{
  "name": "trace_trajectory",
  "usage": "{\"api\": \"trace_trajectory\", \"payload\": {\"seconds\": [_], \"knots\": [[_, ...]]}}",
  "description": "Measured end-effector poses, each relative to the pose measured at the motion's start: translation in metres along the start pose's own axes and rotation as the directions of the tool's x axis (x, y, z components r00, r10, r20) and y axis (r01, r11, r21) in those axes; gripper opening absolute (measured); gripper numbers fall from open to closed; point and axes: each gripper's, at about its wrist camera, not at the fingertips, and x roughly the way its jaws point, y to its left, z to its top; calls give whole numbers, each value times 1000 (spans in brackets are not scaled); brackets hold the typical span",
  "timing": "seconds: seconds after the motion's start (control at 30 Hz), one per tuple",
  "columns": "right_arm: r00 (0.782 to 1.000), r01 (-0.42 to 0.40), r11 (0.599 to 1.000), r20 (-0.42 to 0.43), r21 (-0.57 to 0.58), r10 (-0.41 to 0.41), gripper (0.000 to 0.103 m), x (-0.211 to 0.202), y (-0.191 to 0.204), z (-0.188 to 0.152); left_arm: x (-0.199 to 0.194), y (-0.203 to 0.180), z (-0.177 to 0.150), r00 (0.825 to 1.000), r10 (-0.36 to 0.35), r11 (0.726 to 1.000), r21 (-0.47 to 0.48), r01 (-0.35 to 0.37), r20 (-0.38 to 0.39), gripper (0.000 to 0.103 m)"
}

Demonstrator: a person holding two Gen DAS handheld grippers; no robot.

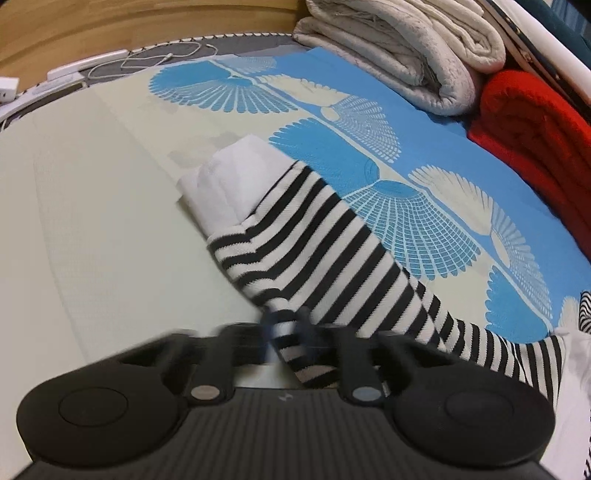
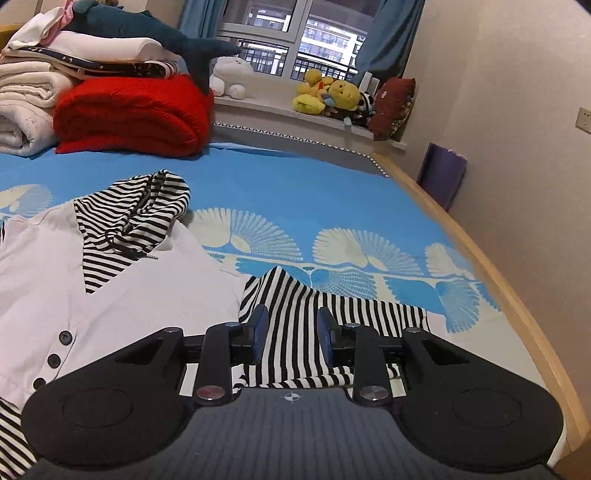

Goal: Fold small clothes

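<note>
Striped black-and-white sleeve [image 1: 332,251] stretched across the bed sheet [image 1: 92,221] in the left wrist view, white cuff [image 1: 229,177] at its far end, near end pinched between the blurred fingers of the left claw [image 1: 288,332]. Claw closed on the sleeve fabric. Lying over the border where the cream part of the sheet meets the blue fan-patterned part. Folded grey-white blanket [image 1: 406,55] and red blanket [image 1: 535,129] stacked toward the far right corner of the bed. White cable [image 1: 147,61] and a power strip [image 1: 88,66] along the far edge.

Right wrist view: right claw [image 2: 291,339] open, blue pads [image 2: 260,328] apart, straddling the other striped sleeve [image 2: 314,314] without closing on it. White garment body [image 2: 74,295] with black buttons [image 2: 59,347] spread left of the claw, striped hood [image 2: 144,206] bunched beyond it on the blue sheet. Red blanket and pale folded bedding at the far left corner of the bed, dark plush shark [image 2: 155,33] on top. Yellow plush toys [image 2: 328,94] on the windowsill. Wooden bed frame [image 2: 498,277] along the right edge.
</note>
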Motion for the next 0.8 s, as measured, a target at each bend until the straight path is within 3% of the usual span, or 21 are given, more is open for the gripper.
{"api": "trace_trajectory", "payload": {"seconds": [0.1, 0.2, 0.27, 0.33, 0.4, 0.47, 0.5, 0.53, 0.57, 0.6, 0.63, 0.67, 0.7, 0.73, 0.8], "knots": [[1000, 7, 1000, 3, -8, -7, 30, -1, 4, 1, -18, -12, 6, 997, 32, 999, 33, -34, 64, 1], [1000, 2, 1000, 12, -7, -2, 30, -3, 7, 2, -59, -41, 11, 982, -2, 992, 122, -21, 188, 1], [1000, -2, 1000, 20, -10, 2, 30, -6, 9, 2, -97, -70, 9, 964, -94, 981, 189, 46, 251, 1], [1000, -4, 1000, 27, -18, 4, 30, -8, 11, 3, -139, -105, -4, 930, -215, 947, 298, 123, 299, 1], [999, -5, 1000, 33, -17, 6, 30, -10, 11, 4, -187, -149, -34, 871, -389, 860, 456, 226, 301, 1], [999, -6, 1000, 32, -4, 6, 30, -12, 8, 4, -226, -188, -74, 807, -558, 724, 589, 359, 193, 1], [999, -7, 1000, 31, 4, 7, 30, -13, 6, 4, -237, -203, -92, 779, -619, 648, 626, 434, 100, 1], [1000, -9, 1000, 28, 16, 9, 30, -13, 5, 4, -247, -223, -117, 732, -678, 529, 648, 548, -66, 6], [1000, -10, 1000, 25, 26, 10, 30, -13, 3, 4, -252, -236, -137, 692, -695, 441, 645, 624, -194, 18], [1000, -11, 999, 21, 40, 10, 30, -13, 1, 4, -257, -248, -158, 654, -687, 363, 630, 686, -317, 23], [1000, -12, 999, 18, 52, 11, 30, -13, 0, 4, -261, -255, -171, 646, -666, 331, 629, 704, -373, 28], [1000, -14, 998, 14, 67, 13, 30, -13, -2, 4, -267, -260, -180, 661, -639, 318, 648, 692, -393, 28], [1000, -17, 997, 8, 81, 17, 30, -13, -3, 3, -271, -262, -180, 686, -621, 334, 664, 669, -379, 28], [1000, -23, 995, 1, 93, 23, 30, -12, -4, 3, -274, -262, -172, 717, -603, 379, 666, 643, -349, 29], [999, -40, 993, -10, 113, 41, 30, -11, -5, 1, -273, -253, -142, 785, -550, 525, 613, 591, -286, 30]]}}
